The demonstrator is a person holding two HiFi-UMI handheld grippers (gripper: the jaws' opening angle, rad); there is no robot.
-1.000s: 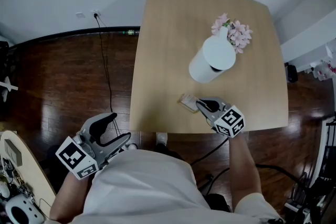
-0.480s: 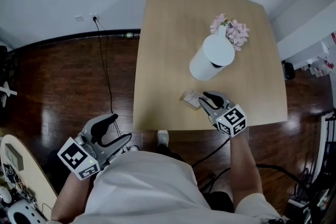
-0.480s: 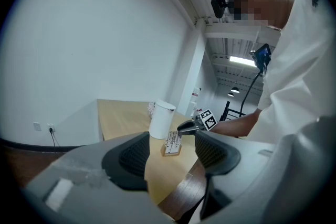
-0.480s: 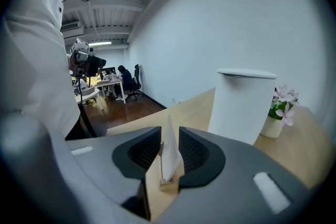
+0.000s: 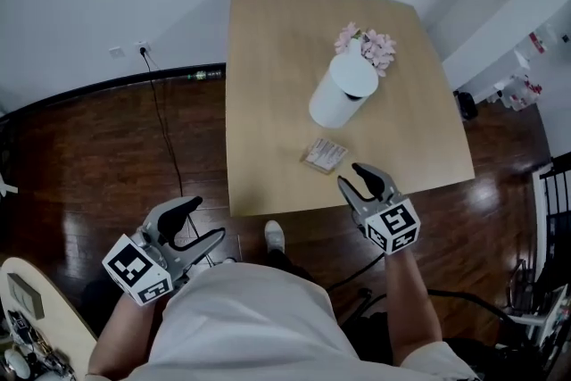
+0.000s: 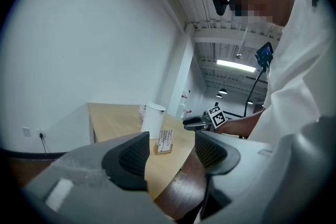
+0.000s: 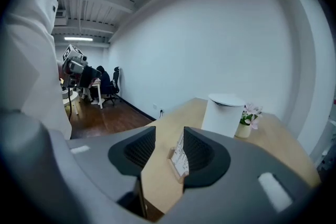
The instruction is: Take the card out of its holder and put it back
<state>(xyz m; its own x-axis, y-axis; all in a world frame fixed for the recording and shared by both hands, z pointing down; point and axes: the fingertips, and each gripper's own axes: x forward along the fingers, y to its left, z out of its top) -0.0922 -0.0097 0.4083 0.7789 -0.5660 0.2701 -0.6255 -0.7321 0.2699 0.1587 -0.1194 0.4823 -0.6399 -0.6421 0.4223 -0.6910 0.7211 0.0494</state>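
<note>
The card stands in its small wooden holder [image 5: 324, 155] on the light wood table [image 5: 268, 103], near the front edge; it also shows as the card [image 6: 165, 141] and the card [image 7: 180, 157]. My right gripper [image 5: 351, 177] hangs just short of the card, over the table's front edge. Its jaws have just been opening and now stand wide, with nothing between them; the card sits beyond the fingertips. My left gripper [image 5: 207, 219] is off the table at the lower left, over the floor, open and empty.
A white cylinder [image 5: 336, 91] stands behind the card, with a small vase of pink flowers [image 5: 364, 45] beyond it. Dark wood floor [image 5: 107, 156] surrounds the table, and a black cable [image 5: 165, 129] runs from a wall socket. Chairs and a desk [image 7: 100, 89] stand far off.
The right gripper was shut at the card in its holder; it has opened, let go, and drawn back and up toward the person. The card stays in the holder.
</note>
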